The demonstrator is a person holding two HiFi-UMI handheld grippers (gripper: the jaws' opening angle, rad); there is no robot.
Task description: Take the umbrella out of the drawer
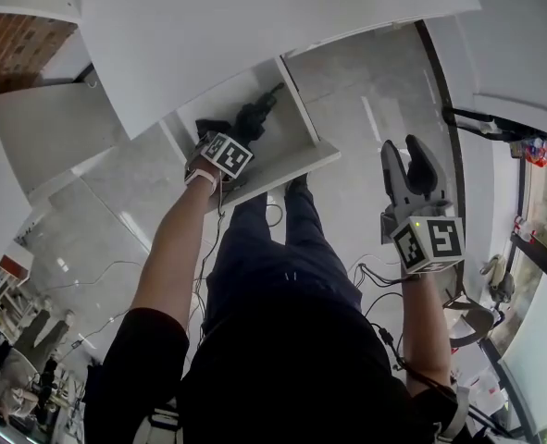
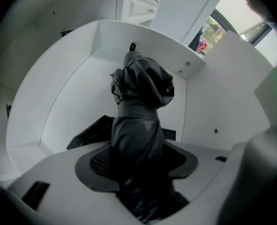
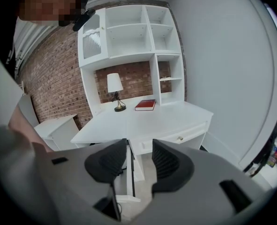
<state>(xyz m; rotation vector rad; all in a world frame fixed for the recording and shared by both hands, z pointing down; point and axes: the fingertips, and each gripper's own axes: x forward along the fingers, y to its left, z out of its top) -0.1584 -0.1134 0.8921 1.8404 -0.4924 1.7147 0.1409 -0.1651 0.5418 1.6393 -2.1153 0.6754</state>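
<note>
A black folded umbrella (image 1: 254, 118) lies in the open white drawer (image 1: 287, 166) under the desk. My left gripper (image 1: 240, 133) points straight down into the drawer, over the umbrella's near end. In the left gripper view the umbrella (image 2: 140, 93) runs up between the dark pads (image 2: 97, 165) and fills the gap of my left gripper (image 2: 140, 168); its fabric reaches both pads, with no squeeze showing. My right gripper (image 1: 409, 160) hangs in the air to the right of the drawer, over the floor. In its own view the right gripper (image 3: 139, 164) stands open and holds nothing.
The white desk top (image 1: 254, 26) overhangs the drawer. In the right gripper view the desk (image 3: 143, 121) carries a lamp (image 3: 114, 90) and a red book (image 3: 145, 105), with shelves above. Cables (image 1: 375, 276) trail on the floor by the person's legs (image 1: 282, 248).
</note>
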